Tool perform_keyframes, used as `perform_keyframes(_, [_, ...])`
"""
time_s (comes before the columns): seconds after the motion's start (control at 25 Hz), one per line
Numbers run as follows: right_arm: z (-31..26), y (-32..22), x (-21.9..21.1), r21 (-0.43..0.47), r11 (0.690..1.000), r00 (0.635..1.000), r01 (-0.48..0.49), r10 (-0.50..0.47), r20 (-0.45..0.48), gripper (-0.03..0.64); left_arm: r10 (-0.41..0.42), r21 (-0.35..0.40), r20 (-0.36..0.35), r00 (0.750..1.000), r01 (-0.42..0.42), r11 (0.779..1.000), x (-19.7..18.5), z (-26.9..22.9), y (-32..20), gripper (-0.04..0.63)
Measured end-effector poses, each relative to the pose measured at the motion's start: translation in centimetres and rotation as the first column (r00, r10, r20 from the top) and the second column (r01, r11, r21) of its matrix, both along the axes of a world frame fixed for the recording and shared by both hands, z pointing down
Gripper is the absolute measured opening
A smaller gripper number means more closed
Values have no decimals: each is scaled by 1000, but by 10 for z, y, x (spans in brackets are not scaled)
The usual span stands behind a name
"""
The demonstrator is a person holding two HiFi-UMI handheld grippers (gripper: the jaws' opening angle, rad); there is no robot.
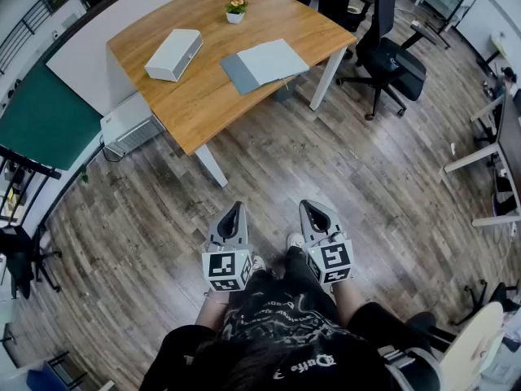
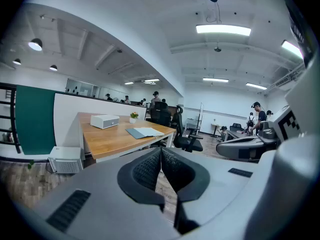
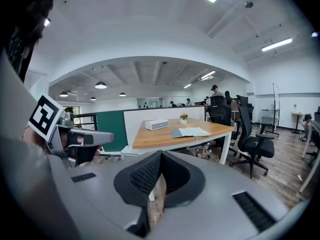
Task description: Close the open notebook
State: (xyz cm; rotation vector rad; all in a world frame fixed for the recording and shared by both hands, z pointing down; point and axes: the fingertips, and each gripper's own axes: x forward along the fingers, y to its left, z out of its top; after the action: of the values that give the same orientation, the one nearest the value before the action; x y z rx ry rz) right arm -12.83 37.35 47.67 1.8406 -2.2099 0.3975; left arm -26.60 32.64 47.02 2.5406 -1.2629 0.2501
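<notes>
The notebook (image 1: pixel 264 64) lies open on the wooden table (image 1: pixel 203 96), its pale page up and a grey cover spread to the left; it also shows in the left gripper view (image 2: pixel 143 132) and the right gripper view (image 3: pixel 190 132). Both grippers are held close to the person's body, well short of the table. My left gripper (image 1: pixel 234 213) is shut with nothing in it, its jaws meeting at the tips (image 2: pixel 161 150). My right gripper (image 1: pixel 313 210) is shut and empty too (image 3: pixel 160 154).
A white box (image 1: pixel 174 54) and a small potted plant (image 1: pixel 236 9) stand on the table. Black office chairs (image 1: pixel 389 59) are at its right end, a white unit (image 1: pixel 129 124) sits on the floor to its left. Wood floor lies between me and the table.
</notes>
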Motion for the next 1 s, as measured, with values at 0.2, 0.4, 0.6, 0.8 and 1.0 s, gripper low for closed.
perform_keyframes(0.2, [-3, 23, -36, -12, 1000, 1000, 1, -1, 5, 5, 24, -30, 2, 1000, -24, 999, -28, 7, 24, 23])
perform_keyframes(0.4, [4, 44, -48, -29, 999, 999, -22, 23, 32, 6, 76, -31, -6, 997, -76, 997, -31, 10, 39, 23])
perform_keyframes(0.6, [1, 50, -51, -19, 1000, 997, 2, -1, 79, 125, 153, -30, -49, 987, -155, 987, -27, 3, 50, 116])
perform_keyframes(0.8, [-11, 50, -48, 26, 1000, 999, 11, -13, 45, 321, 215, -34, -101, 971, -219, 975, -25, 0, 59, 316])
perform_keyframes(1.0, [-18, 55, -41, 58, 997, 998, -42, 40, 41, 341, 182, -1, -92, 979, -183, 983, -35, -6, 57, 347])
